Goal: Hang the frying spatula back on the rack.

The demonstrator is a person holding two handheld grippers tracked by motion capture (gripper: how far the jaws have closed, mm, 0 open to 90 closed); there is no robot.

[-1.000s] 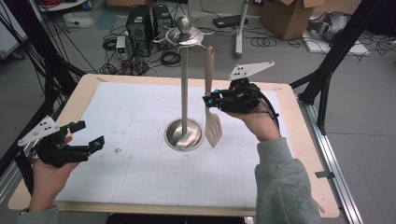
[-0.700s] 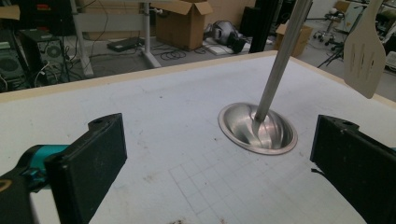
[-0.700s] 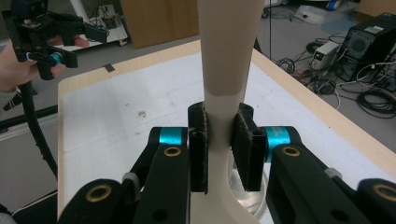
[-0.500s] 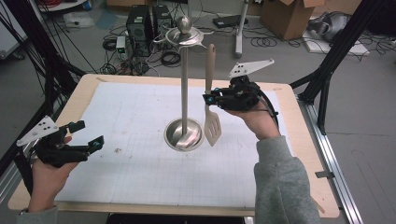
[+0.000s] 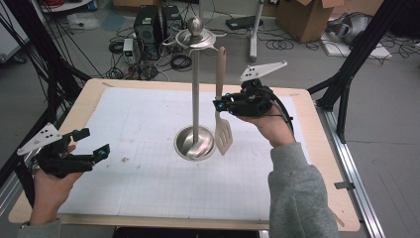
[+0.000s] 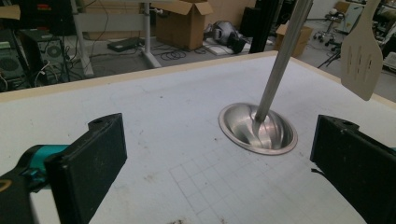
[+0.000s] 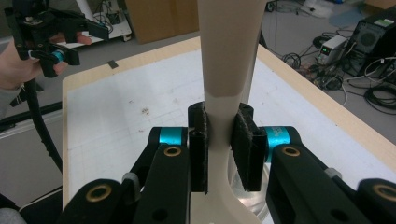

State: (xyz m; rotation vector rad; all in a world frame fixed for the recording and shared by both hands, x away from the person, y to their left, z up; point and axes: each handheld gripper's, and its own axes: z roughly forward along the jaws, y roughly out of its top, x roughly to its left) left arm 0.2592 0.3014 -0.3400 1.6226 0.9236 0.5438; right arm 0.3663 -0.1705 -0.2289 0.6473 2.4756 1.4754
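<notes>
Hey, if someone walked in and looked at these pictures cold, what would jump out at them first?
Most likely the tall metal stand rising from its round dish base at the middle of the white mat. Right beside it, the right gripper holds a cream slotted spatula upright by its handle, blade hanging down next to the base. The left gripper sits open and empty near the table's left edge.

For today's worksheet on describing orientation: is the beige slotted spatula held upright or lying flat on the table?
Upright. The spatula hangs vertically, blade down, beside the metal stand, with the right claw clamped on its handle above the table.
</notes>
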